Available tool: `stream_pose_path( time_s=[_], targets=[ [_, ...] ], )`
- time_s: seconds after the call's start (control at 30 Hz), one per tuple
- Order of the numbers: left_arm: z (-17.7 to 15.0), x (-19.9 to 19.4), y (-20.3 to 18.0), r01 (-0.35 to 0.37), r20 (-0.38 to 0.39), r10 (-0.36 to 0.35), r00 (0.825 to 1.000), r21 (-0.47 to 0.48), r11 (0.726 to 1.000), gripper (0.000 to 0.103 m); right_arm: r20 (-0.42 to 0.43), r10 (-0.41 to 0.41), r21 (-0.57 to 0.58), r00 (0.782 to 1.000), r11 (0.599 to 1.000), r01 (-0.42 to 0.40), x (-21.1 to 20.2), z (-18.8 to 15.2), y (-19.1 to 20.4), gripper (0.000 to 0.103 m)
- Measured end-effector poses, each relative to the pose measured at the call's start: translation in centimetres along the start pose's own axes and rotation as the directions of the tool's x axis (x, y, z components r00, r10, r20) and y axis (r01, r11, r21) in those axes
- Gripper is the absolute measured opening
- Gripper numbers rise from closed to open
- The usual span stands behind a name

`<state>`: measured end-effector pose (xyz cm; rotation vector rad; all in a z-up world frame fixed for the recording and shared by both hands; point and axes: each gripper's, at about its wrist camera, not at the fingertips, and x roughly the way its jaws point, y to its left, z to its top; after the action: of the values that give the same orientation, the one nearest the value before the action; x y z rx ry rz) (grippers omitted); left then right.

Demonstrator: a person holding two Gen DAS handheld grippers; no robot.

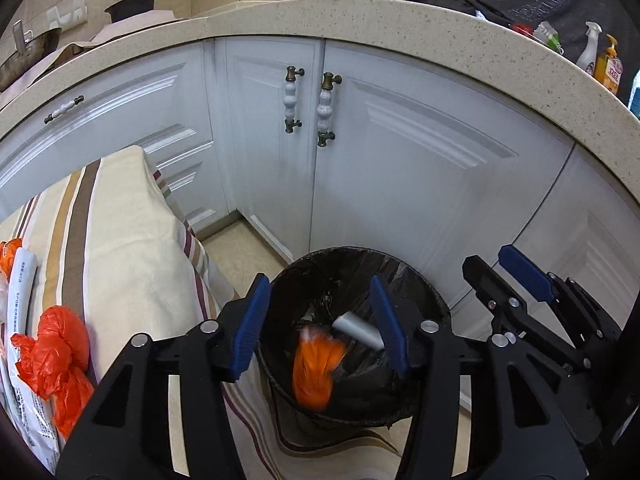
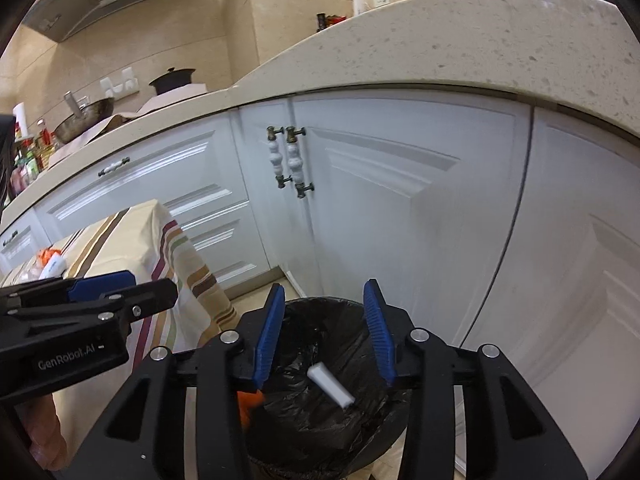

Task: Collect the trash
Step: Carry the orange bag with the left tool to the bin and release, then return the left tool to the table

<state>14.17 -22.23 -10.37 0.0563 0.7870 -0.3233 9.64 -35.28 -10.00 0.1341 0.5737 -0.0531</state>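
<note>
Both grippers are hanging right over the trash bin (image 1: 356, 344) so stuff drops straight in. Left gripper (image 1: 320, 320) and right gripper (image 2: 324, 332) are gaping, holding nothing, while an orange bag (image 1: 316, 372) and white tube (image 2: 330, 384) are tumbling inside. More orange trash (image 1: 52, 352) is waiting on the bench (image 1: 132, 240) beside the bin.

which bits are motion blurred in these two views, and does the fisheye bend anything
Left wrist view: the orange bag and the grey tube over the bin are smeared, while the cabinet handles stay sharp; the countertop edge bows strongly. Right wrist view: the tube is streaked, and the countertop curves likewise.
</note>
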Motion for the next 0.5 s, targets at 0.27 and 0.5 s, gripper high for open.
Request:
stream_pose_path(
  time_s=[0.27, 0.5],
  targets=[
    [0.5, -3.3, 1.4, -0.012, 0.084, 0.011, 0.996, 0.002, 1.000, 0.060, 0.029, -0.002, 0.001, 1.000, 1.000, 0.002, -1.6, 1.3, 0.7, 0.050],
    [-0.1, -8.2, 5.9, -0.064, 0.142, 0.070, 0.987, -0.049, 0.997, 0.065, 0.067, 0.055, -0.023, 0.996, 0.998, -0.054, -3.6, 2.6, 4.3, 0.054]
  ],
)
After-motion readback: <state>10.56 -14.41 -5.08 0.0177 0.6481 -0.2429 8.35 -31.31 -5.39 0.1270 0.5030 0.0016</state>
